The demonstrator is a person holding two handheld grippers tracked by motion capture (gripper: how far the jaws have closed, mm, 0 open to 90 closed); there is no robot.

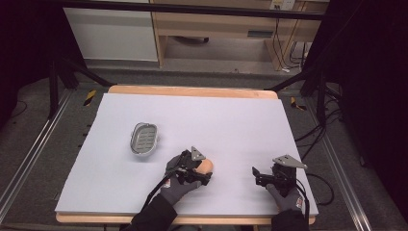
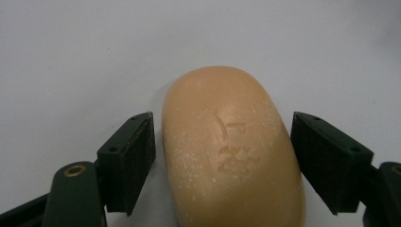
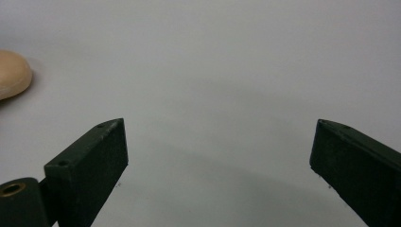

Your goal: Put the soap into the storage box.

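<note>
- The soap bar [image 2: 231, 151] lies flat on the table [image 1: 240, 120], low and just left of centre, between the jaws of the left gripper [image 2: 222, 163]. The jaws bracket it with slim gaps on both sides, so nothing grips it yet.
- Risk, as I judge it: the bar is rounded and smooth, so a squeeze set too near its curved end could make it squirt forward or twist out.
- One pad touching first would likely shove the bar sideways across the sheet.
- The soap dish [image 1: 144, 137] sits at about ten o'clock from the bar, well apart, with bare table between them and nothing in the way.
- The right gripper [image 1: 262, 175] rests at three o'clock, released and wide, grasping nothing.
</note>
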